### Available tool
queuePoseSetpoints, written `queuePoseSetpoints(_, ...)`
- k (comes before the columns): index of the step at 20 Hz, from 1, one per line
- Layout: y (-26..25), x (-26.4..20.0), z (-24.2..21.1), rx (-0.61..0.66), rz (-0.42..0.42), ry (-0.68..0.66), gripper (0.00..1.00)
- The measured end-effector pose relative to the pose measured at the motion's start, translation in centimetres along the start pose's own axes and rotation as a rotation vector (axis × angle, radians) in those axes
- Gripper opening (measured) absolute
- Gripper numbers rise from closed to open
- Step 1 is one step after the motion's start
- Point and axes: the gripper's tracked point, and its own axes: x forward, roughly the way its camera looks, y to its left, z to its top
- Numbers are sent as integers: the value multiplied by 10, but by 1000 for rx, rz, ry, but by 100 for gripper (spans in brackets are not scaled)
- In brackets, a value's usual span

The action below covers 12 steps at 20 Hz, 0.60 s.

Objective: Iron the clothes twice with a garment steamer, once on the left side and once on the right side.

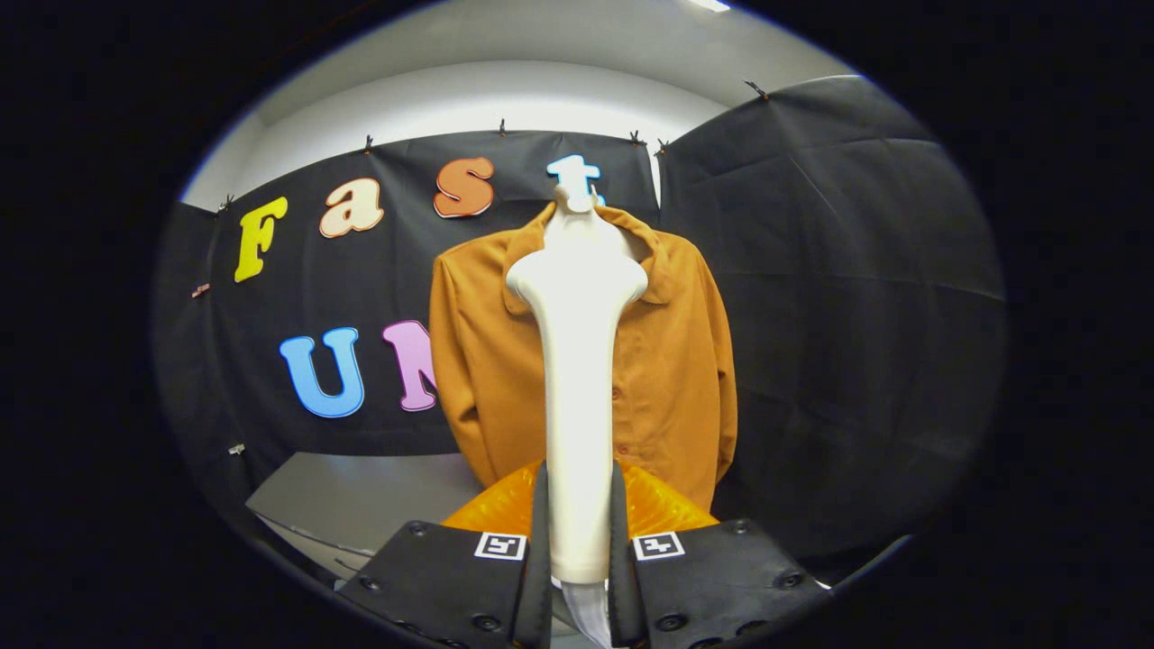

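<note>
Two fingers of the hand-held gripper clamp the garment steamer by its handle, its long axis upright and its head raised. Straight beyond it hangs the orange shirt, front facing the steamer head, apparently not yet touching. Below lies a grey surface; black cloth walls the booth.

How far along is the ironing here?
Done: the gripper is shut on the steamer, held upright. In hand: its head is raised before the shirt, at the collar; contact cannot be told. Left: whether either side pass is done cannot be judged.
</note>
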Motion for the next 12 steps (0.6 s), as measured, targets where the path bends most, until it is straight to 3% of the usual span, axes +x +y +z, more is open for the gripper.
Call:
queuePoseSetpoints(7,95,-30,36,-10,85,-31,28)
queuePoseSetpoints(12,135,-65,43,-22,90,-70,28)
